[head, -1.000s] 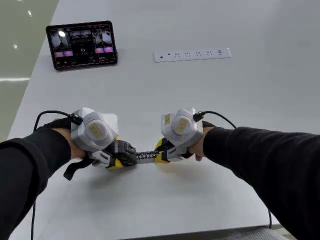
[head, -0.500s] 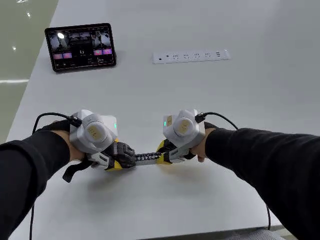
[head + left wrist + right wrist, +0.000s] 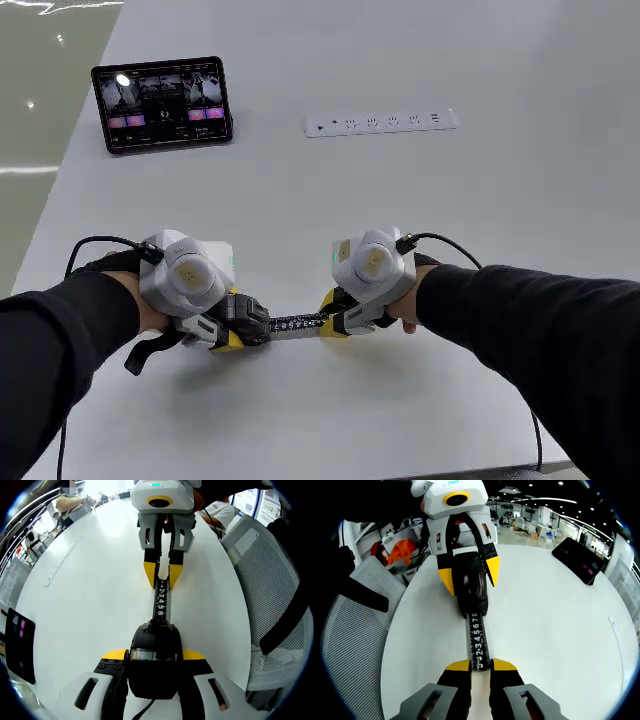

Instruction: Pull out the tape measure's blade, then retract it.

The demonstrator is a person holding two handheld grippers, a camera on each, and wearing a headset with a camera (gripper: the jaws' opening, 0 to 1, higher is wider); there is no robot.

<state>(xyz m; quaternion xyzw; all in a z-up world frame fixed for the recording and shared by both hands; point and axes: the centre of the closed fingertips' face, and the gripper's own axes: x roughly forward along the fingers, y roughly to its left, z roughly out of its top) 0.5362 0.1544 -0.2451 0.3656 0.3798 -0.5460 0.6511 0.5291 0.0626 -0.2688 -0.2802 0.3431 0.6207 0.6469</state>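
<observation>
Here, in the head view, the left gripper (image 3: 232, 332) is clamping the black tape measure case (image 3: 248, 316) low over the white table (image 3: 420, 230), its jaws closed in on the case's two sides. The right gripper (image 3: 335, 322) is facing it from just beside, pinching the free end of the blade (image 3: 297, 322), which is spanning the short gap between them. A tablet (image 3: 163, 102) is standing at the far left of the table and a white power strip (image 3: 381, 123) is lying well apart from it, farther right.

In the left gripper view, the yellow-tipped jaws are pressing against the case from both flanks, and the blade is running straight ahead with the numbers 2 to 6 showing, into the other gripper's nearly closed tips. A mesh chair (image 3: 260, 580) is showing past the table edge.

In the right gripper view, the jaws are squeezing the blade's tip between them, almost fully closed, while the blade is leading back to the case held opposite.
</observation>
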